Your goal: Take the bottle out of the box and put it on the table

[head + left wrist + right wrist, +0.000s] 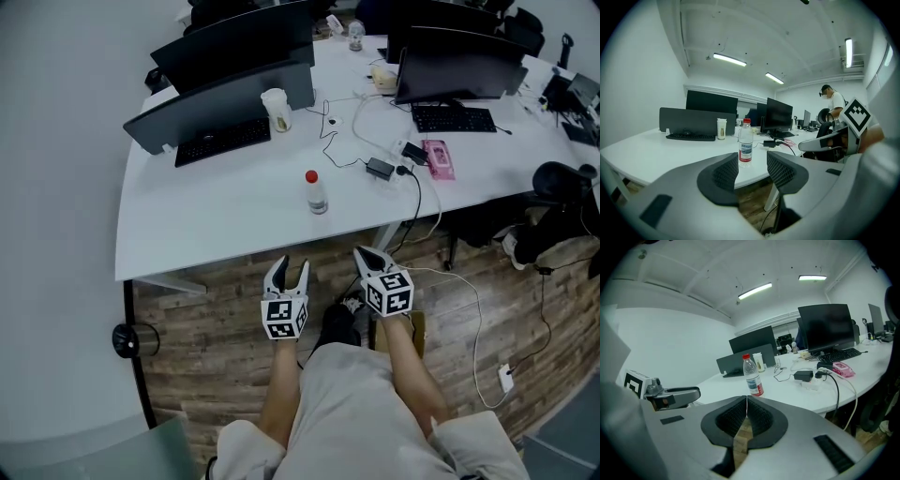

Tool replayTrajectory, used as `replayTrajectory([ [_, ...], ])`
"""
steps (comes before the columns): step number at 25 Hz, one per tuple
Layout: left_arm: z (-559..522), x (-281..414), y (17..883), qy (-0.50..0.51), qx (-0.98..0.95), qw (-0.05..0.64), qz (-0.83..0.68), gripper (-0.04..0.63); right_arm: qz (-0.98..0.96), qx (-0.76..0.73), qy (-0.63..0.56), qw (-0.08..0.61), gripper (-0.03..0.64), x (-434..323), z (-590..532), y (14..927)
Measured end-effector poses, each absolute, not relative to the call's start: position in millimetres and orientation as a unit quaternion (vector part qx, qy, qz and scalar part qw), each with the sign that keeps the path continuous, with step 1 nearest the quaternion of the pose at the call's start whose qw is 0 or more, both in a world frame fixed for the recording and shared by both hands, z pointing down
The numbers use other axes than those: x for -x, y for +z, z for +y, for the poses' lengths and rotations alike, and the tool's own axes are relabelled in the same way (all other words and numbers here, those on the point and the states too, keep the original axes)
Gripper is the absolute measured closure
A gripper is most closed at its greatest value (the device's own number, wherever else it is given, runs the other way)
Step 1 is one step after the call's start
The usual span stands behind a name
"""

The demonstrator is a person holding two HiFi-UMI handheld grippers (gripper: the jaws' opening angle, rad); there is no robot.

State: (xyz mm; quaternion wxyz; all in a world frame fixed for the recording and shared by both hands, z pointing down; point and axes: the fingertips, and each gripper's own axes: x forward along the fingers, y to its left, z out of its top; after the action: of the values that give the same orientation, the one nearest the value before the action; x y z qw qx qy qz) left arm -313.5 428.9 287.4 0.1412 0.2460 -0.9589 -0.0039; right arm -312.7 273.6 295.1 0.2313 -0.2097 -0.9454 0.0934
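Already standing: bottle on the table, both grippers clear

Judging by how things lie, the placing looks done and what remains is a clean retreat. The table (216, 216), a wide white desk, carries the bottle (317, 192). It stands upright with its red cap on, on bare surface. Behind the bottle are dark monitors (234, 75). To the right of the bottle, near but apart, lies a black power adapter (380, 169) with its cable. No view shows the box for certain.

Both grippers hang on the near side of the bottle, well apart from it, off the table and over the wooden floor (206, 347). The left gripper (292, 267) has its jaws partly spread with nothing between them; the bottle shows only far off through the gap. The right gripper (364, 251) has its jaws pressed together, pad to pad, and carries nothing.

To finish well, leave the bottle alone: it looks stable and needs no correcting touch. Any further move should keep both grippers low and on the near side of the bottle, so that nothing bumps the desk. A tall, light bottle like this would probably tip at a sideways nudge near the cap.
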Motion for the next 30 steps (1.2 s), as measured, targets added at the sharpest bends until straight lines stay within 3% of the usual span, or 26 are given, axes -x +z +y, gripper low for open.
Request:
replayTrajectory([
  [12, 435, 263, 289, -0.014, -0.254, 0.149, -0.956, 0.574, -0.95, 0.201, 0.106, 0.215, 0.577, 276, 272, 294],
  [30, 444, 246, 281, -0.012, -0.254, 0.156, -0.954, 0.58, -0.95, 0.218, 0.077, 0.21, 0.577, 271, 296, 287],
])
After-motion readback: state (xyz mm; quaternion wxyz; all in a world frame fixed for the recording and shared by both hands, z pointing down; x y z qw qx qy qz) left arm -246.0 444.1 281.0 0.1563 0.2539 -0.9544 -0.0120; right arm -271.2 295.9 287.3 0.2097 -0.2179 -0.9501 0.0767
